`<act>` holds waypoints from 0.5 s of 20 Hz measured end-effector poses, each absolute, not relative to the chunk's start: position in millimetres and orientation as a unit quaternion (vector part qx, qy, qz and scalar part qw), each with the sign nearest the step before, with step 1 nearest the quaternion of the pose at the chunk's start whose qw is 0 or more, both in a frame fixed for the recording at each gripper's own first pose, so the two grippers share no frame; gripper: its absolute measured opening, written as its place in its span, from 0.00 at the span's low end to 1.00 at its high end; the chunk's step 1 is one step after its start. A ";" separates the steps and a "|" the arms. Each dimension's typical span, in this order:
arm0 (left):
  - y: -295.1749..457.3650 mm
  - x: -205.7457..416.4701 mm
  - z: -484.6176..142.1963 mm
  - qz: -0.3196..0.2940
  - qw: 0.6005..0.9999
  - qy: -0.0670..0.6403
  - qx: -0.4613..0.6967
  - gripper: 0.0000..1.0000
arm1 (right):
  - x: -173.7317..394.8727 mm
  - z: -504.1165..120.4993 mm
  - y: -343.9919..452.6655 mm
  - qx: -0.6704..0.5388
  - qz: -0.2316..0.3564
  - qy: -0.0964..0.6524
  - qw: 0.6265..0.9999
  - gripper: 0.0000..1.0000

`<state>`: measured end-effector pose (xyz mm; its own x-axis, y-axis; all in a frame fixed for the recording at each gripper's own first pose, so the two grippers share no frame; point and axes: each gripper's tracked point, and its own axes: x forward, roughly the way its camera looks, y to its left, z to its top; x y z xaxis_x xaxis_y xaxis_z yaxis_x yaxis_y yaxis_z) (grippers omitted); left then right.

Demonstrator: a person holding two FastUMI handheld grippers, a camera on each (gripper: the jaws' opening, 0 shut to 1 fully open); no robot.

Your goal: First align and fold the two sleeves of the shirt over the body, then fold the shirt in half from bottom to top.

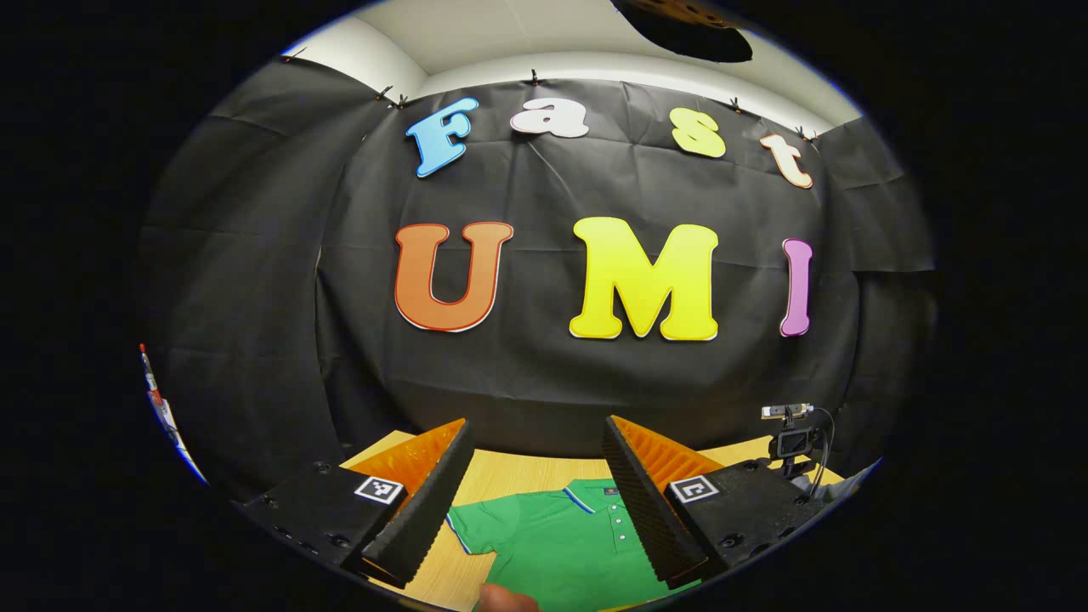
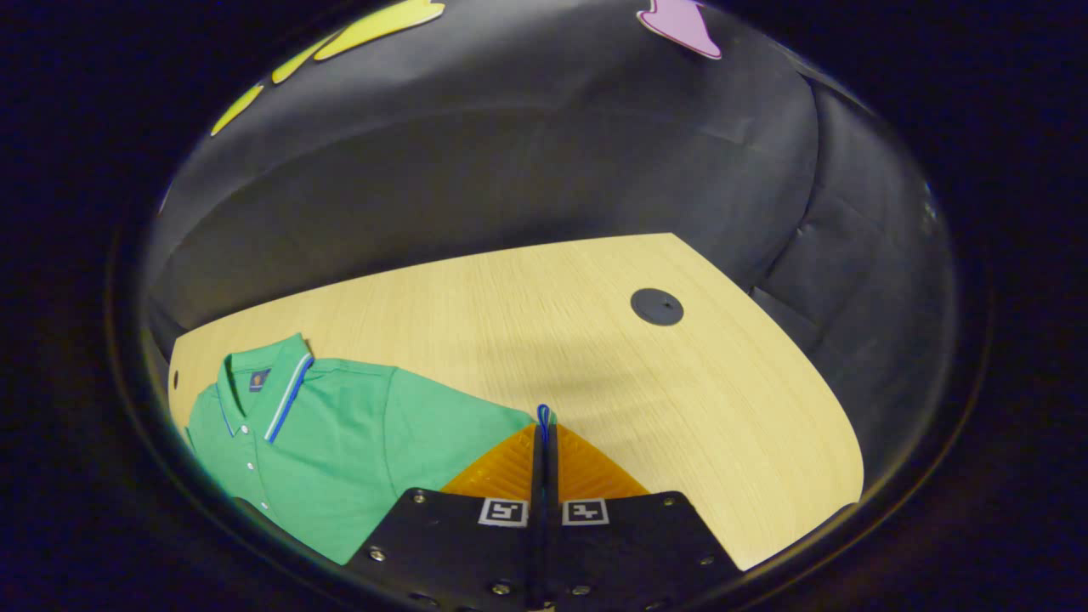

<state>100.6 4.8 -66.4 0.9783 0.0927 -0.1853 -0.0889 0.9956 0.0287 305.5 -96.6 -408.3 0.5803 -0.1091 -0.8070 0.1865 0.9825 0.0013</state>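
Left tongs (image 1: 538, 476) are spread wide with nothing between the fingers, held up above the light wood-grain table (image 1: 527, 476) and looking across it at the black cloth wall. Below them in the left gripper view lies the green short-sleeved polo shirt with white-and-blue striped collar and cuff trim (image 1: 561, 544), flat on the table, collar toward the wall, placket with small white buttons running down the middle; one short sleeve is spread out to the left side of that view. A fingertip (image 1: 506, 599) pokes in at the bottom edge, over the shirt. At the right of that view a small black camera on a stand (image 1: 790, 438) with a cable sits near the table's far edge. Right tongs (image 2: 544, 425) are closed, fingers pressed together on the blue-trimmed edge of the shirt's sleeve (image 2: 476, 425); a small loop of blue trim shows just above the tips. In the right gripper view the shirt (image 2: 340, 433) lies at the left part of the table (image 2: 595, 357), collar up-left. A small dark brand patch sits inside the collar; its writing is too small to read. No other legible text on the shirt. A round black grommet cap (image 2: 656, 306) is set in the table well apart from the shirt, toward the right far corner.
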 end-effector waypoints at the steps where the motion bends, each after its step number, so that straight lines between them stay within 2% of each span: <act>1: 3.7 100.0 -65.5 0.045 0.995 0.092 0.009 0.98 | 306.6 -401.6 -91.1 0.043 -0.079 0.445 0.891 0.01; 10: 17.4 89.8 -63.6 0.060 0.994 0.092 0.005 0.98 | 306.2 -361.1 -16.4 0.033 -0.008 0.415 0.909 0.00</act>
